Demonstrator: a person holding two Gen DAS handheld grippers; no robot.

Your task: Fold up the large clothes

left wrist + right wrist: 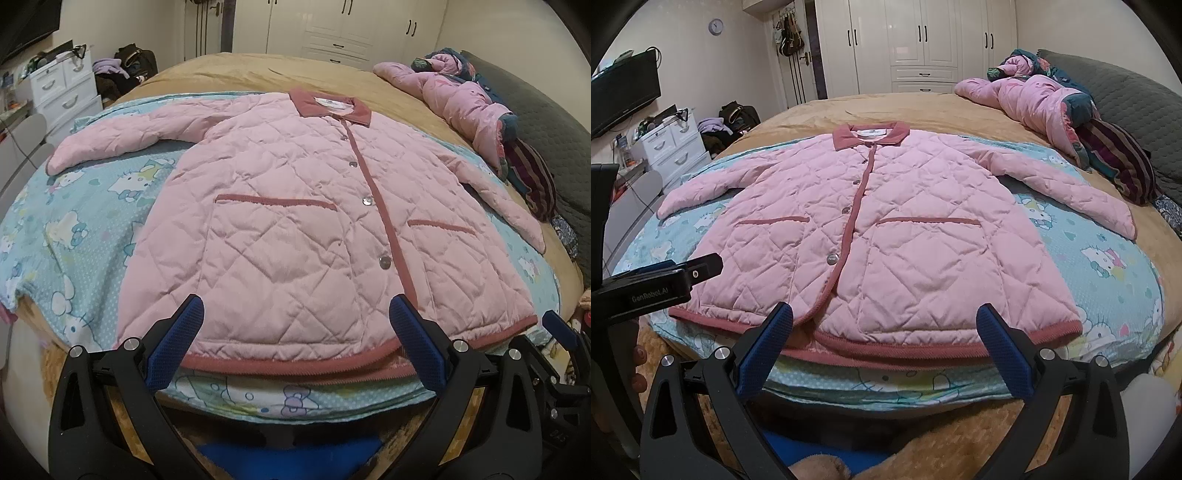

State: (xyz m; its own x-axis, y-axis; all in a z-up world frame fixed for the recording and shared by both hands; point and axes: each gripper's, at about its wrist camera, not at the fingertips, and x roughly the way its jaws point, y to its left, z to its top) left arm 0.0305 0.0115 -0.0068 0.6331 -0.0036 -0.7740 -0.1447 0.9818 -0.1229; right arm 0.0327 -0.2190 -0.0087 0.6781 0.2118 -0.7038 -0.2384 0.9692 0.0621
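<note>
A pink quilted jacket (295, 206) lies flat, front up and buttoned, sleeves spread, on a cartoon-print blanket (74, 229) over the tan bed (923, 107) (no containers near it), its hem just ahead of the left claw (295, 317) and right claw (884, 321), both spread wide and empty.

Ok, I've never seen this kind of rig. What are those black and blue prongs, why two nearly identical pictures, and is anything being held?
No robot here: a person carries a hand-held gripper in each hand, each with a fisheye camera looking along its fingers. One picture is from the left gripper, the other from the right gripper. The blue prongs are their padded fingers. Both are open and hold nothing. A pink quilted jacket lies flat, buttoned, sleeves spread, on a cartoon-print sheet on the bed. More clothes are heaped by the grey pillow.
</note>
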